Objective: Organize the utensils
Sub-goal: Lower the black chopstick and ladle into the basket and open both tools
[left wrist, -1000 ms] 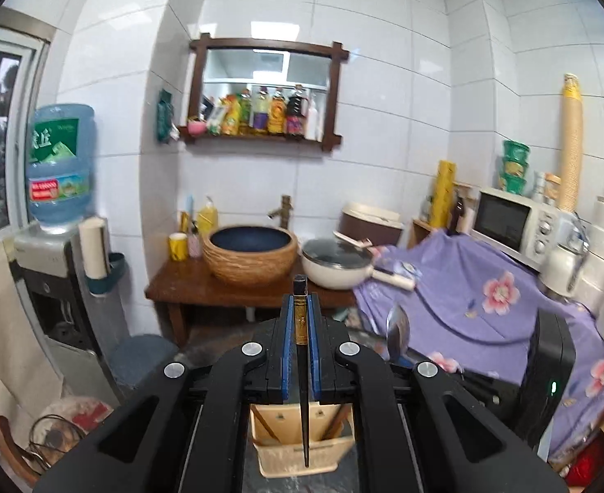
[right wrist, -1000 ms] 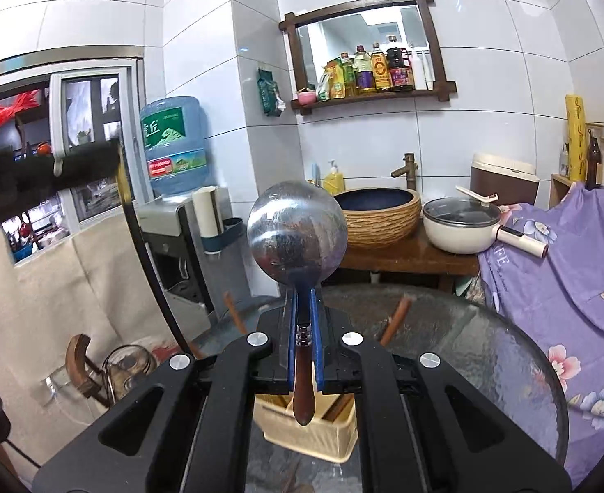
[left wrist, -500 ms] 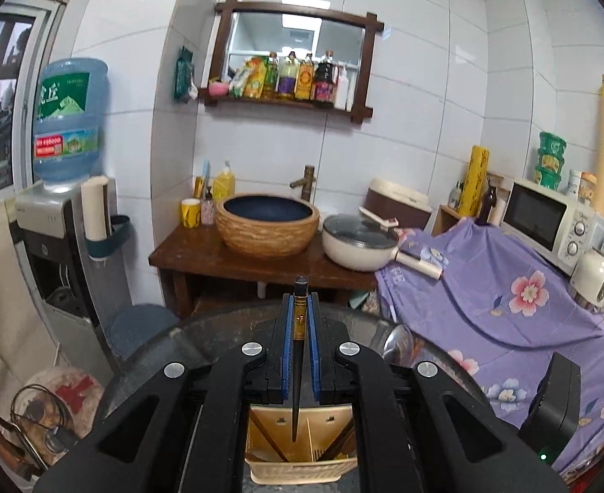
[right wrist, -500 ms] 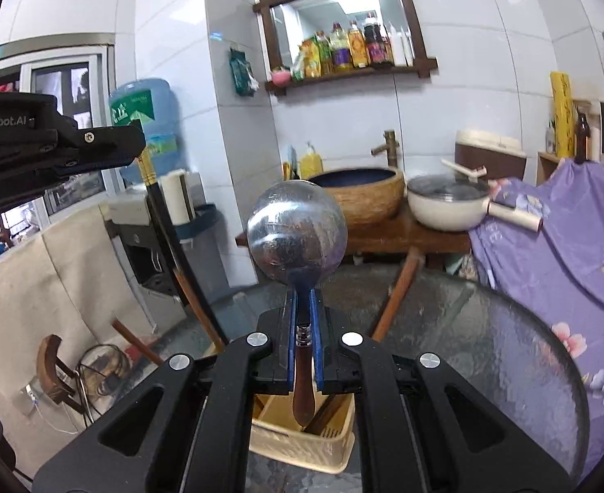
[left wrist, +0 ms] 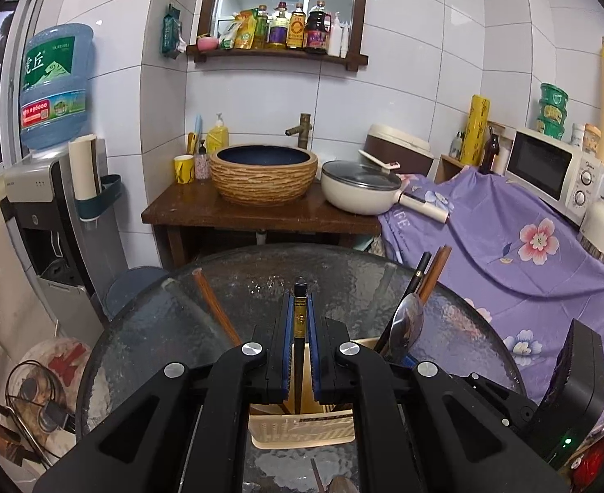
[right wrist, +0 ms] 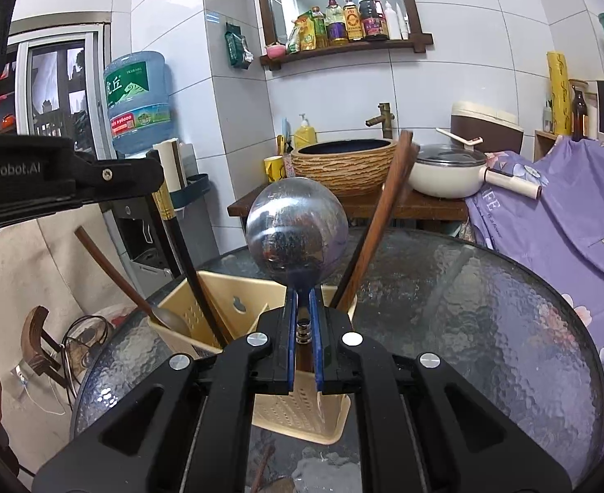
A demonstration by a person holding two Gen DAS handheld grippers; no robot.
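Two grippers, both clamped. Left gripper (left wrist: 300,343) pinches a black chopstick (left wrist: 299,328), long axis near vertical, lower end inside the beige holder (right wrist: 236,300). Right gripper (right wrist: 304,330) pinches a steel ladle (right wrist: 297,234), bowl up, handle pointing down into the holder on the glass table (right wrist: 486,308).

Both views were evenly and fairly brightly lit by cool indoor light. The brightest spot was a ceiling lamp reflected in the mirror (left wrist: 289,4) at upper centre of the left wrist view, blown out to white; the same glare sat at the top of the right wrist view. White wall tiles (right wrist: 170,20) carried soft sheen. The glass tabletop (right wrist: 486,312) showed mottled highlights. Shadows were weak and diffuse. Fisheye distortion bent tile lines strongly toward the edges, and all 4 corners were black. Focus was sharp at centre; the spoon bowl (right wrist: 297,235) close to the lens looked slightly soft.
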